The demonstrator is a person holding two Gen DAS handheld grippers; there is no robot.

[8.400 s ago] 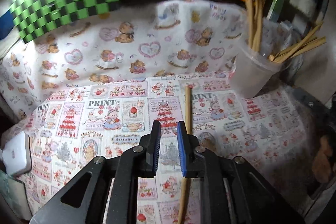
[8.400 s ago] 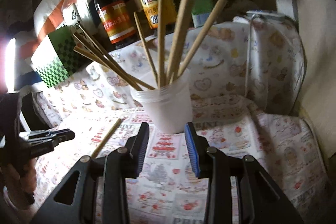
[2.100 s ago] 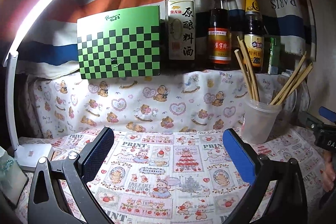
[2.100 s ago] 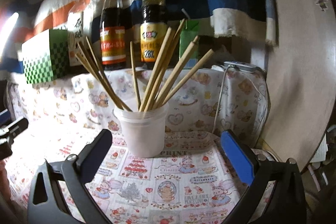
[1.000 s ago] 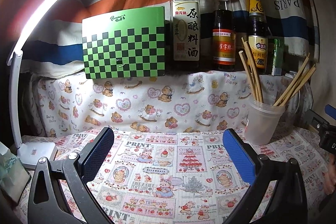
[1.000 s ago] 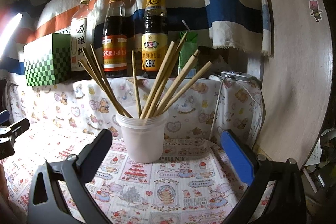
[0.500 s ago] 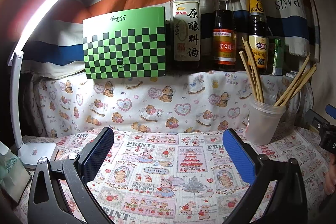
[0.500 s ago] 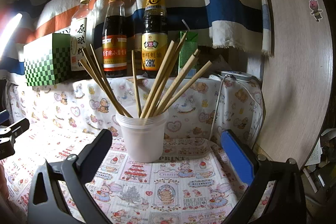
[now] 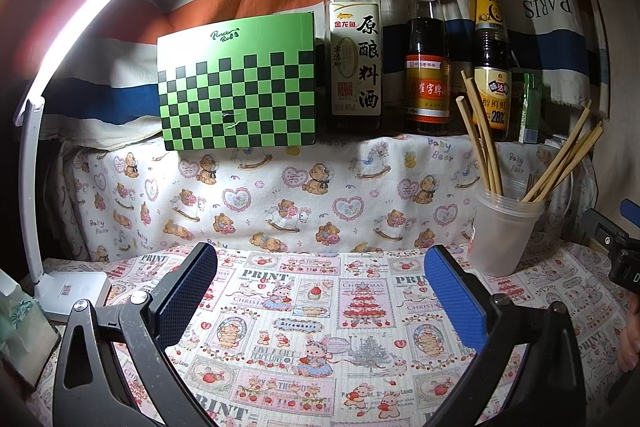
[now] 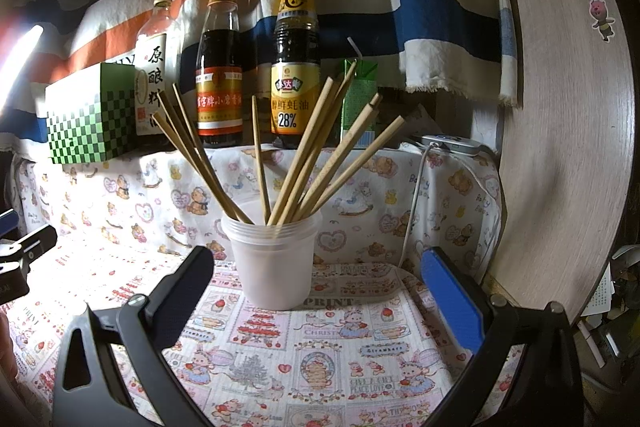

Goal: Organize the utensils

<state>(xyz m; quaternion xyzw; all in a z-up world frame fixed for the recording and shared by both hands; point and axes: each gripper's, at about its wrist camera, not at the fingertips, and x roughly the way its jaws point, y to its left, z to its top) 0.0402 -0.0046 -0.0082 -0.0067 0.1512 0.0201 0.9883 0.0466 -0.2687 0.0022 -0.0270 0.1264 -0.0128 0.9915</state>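
Both claws are spread wide with nothing in them: left claw [image 9: 320, 303] and right claw [image 10: 318, 301] hang over the patterned tabletop [image 9: 320, 347]. Past the right one, the white cup [image 10: 274, 263] stands upright, chopsticks [image 10: 308, 151] fanned out inside. Sauce bottles [image 10: 220, 67] and a green checkered box [image 9: 236, 83] line the shelf behind.
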